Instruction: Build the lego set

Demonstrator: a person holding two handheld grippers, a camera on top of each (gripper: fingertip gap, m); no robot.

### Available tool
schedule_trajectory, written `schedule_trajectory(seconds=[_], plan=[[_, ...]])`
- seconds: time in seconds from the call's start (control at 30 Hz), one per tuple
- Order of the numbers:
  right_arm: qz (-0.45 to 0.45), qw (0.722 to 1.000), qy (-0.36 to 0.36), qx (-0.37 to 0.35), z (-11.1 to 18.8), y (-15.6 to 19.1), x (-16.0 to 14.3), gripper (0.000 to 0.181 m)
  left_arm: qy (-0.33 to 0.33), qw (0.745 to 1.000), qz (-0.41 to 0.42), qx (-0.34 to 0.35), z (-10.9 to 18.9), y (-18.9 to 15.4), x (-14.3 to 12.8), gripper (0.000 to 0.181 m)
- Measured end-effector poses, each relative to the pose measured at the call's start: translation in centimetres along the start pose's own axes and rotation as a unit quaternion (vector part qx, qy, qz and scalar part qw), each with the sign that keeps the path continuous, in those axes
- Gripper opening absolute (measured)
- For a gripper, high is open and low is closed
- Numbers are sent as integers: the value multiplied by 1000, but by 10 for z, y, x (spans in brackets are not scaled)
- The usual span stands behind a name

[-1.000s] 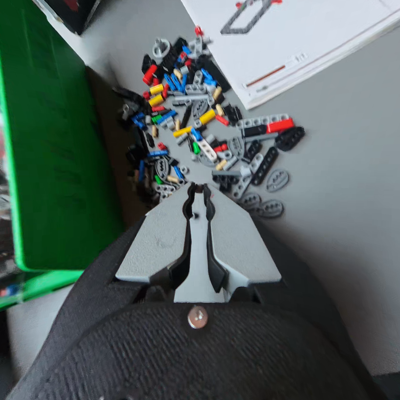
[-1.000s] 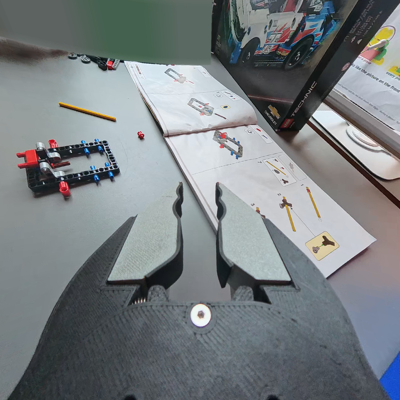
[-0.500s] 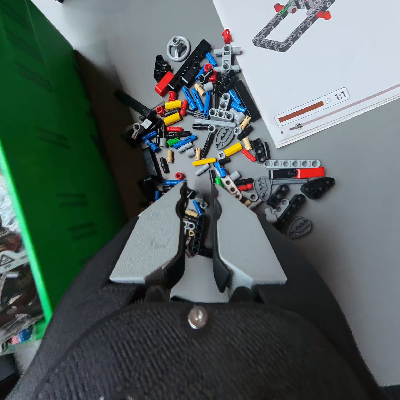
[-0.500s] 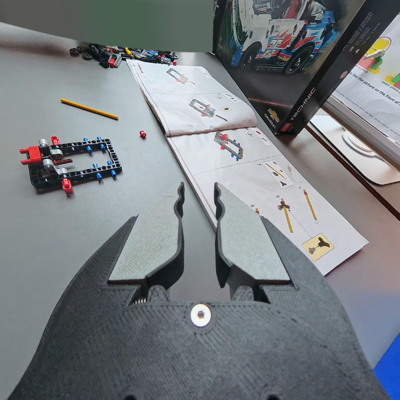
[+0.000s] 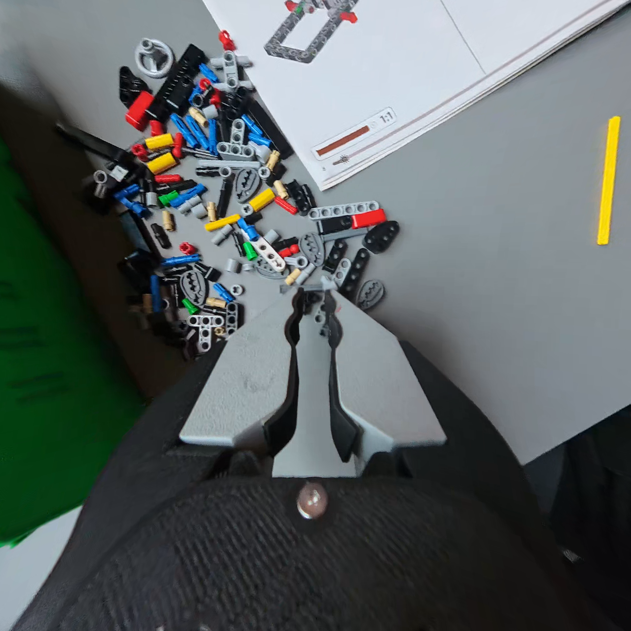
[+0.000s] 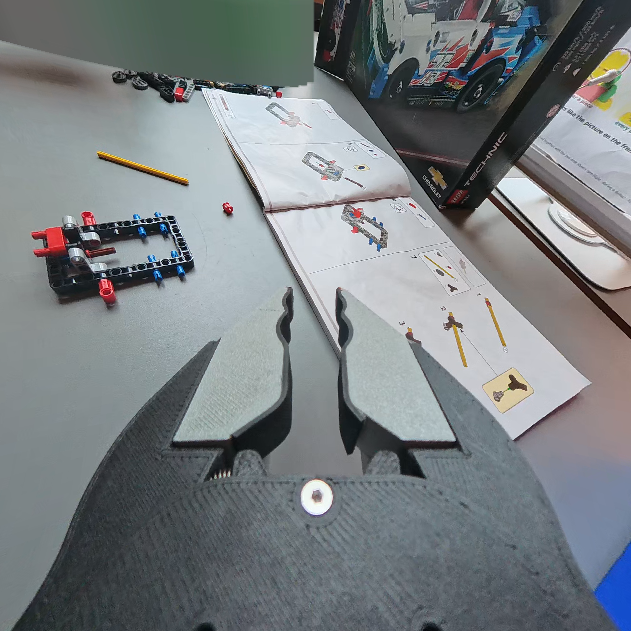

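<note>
In the left wrist view a pile of loose lego pieces lies on the grey table. My left gripper hovers over the pile's near right edge. Its jaws stand a narrow gap apart. A small grey beam and black bits show in the gap, and the beam seems to lie on the table. In the right wrist view my right gripper is open and empty above the table, at the edge of the open instruction booklet. The black frame assembly with red, grey and blue parts lies to its left.
A yellow axle and a small red bush lie loose between frame and booklet; the axle also shows in the left wrist view. The set's box stands behind the booklet. A green box stands left of the pile. The table edge is near right.
My left gripper opened over the pile's middle, then drew back to its near right edge, and its jaws narrowed. The yellow axle came into its view. My right gripper barely moved and stayed open.
</note>
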State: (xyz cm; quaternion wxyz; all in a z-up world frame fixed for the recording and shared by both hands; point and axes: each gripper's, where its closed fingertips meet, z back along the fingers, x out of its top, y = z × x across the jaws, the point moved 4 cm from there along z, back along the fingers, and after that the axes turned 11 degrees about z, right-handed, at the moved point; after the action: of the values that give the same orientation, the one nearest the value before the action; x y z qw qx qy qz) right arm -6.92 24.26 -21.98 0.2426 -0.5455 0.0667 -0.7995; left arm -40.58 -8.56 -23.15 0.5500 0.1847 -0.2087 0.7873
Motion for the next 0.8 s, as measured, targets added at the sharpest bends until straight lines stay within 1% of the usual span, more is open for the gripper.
schedule_trajectory(seconds=[0.13, 0.2, 0.3, 0.5, 0.63, 0.8], plan=[[1, 1000, 2, 1, -1, 0, -1, 20, 3, 1000, -14, -19, -2, -13, -2, 10], [0, 1000, 3, 1, -1, 0, -1, 20, 3, 999, -31, -4, -2, -14, -1, 10], [-1, 1000, 2, 1, 0, 0, -1, 20, 22, 998, -50, 10, -7, -11, -3, 10], [-1, 1000, 1, 2, 0, 0, -1, 19, 30, 999, -20, -8, -14, -10, -4, 12], [-2, 1000, 0, 6, -1, 1, -1, 19, 34, 999, -22, -3, -17, -10, -6, 4], [1, 1000, 0, 9, -1, 2, 0, 18, 38, 999, -15, 0, -19, -6, -8, 0]])
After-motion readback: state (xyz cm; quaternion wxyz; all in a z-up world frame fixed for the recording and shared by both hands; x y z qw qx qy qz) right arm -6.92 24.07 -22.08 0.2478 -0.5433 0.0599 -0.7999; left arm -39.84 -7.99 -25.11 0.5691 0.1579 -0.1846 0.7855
